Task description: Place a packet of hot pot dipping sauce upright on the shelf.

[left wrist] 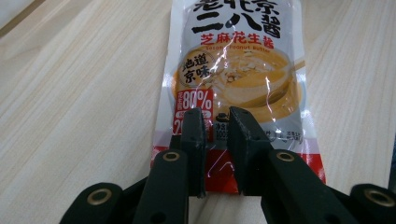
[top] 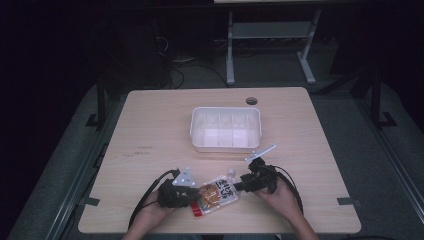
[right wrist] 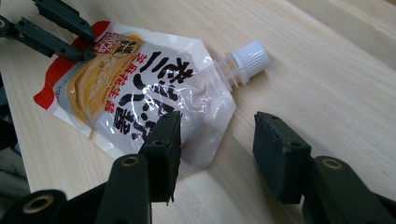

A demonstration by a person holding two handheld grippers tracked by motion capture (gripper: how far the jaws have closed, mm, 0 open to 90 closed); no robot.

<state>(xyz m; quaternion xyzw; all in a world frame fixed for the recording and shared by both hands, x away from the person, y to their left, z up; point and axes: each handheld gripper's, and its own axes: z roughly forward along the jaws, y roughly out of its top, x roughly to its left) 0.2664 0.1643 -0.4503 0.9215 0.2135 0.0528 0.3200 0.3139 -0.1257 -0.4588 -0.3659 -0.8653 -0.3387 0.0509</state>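
**Two grippers at one sauce pouch on a pale wooden table**

Two hand-held black grippers meet over a light wood-grain table in the high view, with dark floor, cables and grey metal desk legs in the dim room behind it. A white plastic divided tray sits near the table's middle. Nearer the person than the tray lies a flat clear-and-orange spouted sauce pouch with a red bottom band. The left gripper is at the pouch's red end, the right gripper at its spout end.

Seen from the left gripper view, the left gripper has its jaws clenched on the pouch at its lower edge, a narrow gap between them; bare wood grain runs on both sides of the pouch.

From the right gripper view, the right gripper stands released, one jaw over the pouch's clear corner, the other over bare table beside it. The pouch's white ribbed screw cap lies just beyond the jaws.
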